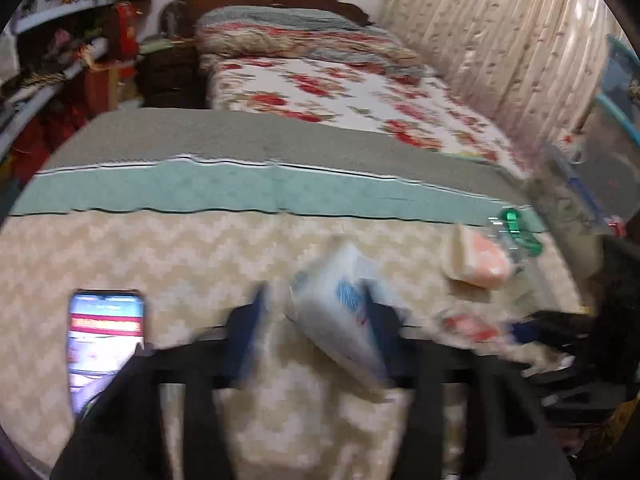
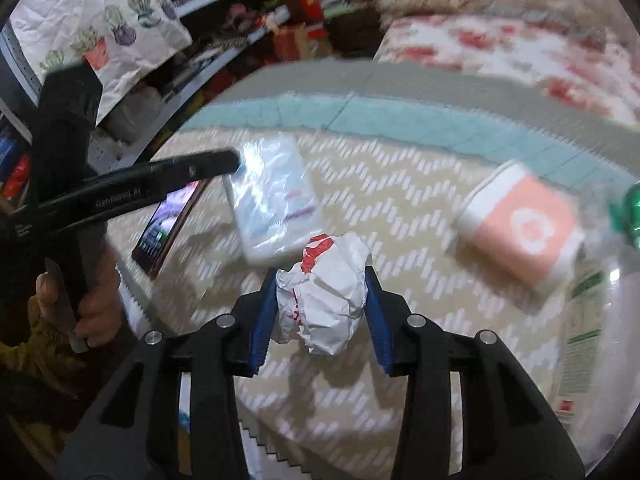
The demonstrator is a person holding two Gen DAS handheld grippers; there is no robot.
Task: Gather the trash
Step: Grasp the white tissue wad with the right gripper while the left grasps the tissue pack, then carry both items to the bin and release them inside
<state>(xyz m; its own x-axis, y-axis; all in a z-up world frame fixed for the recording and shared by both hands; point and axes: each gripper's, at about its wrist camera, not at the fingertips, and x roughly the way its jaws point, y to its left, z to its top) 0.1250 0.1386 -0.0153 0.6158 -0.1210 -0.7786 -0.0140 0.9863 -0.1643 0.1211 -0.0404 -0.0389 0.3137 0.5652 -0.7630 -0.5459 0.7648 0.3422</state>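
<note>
Meanwhile, one wad lifted and a flat packet between open jaws

Right gripper [image 2: 320,304] is clamped on a crumpled white-and-red paper wad [image 2: 322,300], its blue pads pressing both flanks. The wad hangs clear of the zigzag bedspread [image 2: 400,208], judging by the shadow under it, and is probably pinched across its narrow width so the loose paper cannot slip. It is roughly a ball, a little taller than wide, with no clear pointing end.

Left gripper [image 1: 314,320] stands wide open around a clear plastic packet [image 1: 340,312]; blur hides whether either finger touches it, but the gap looks too broad for a grip. The right wrist view shows the same packet [image 2: 276,196] lying flat on the bedspread just beyond the wad, its long axis running away from the camera toward the teal band and leaning slightly left. A black finger of the left gripper reaches its far left corner. Straddling the packet across its short side seems the sensible way to take it.

A lit phone [image 1: 104,344] lies left of the packet. A pink-and-white box [image 2: 524,232] and a green-capped bottle [image 1: 516,232] sit to the right, near each other
</note>
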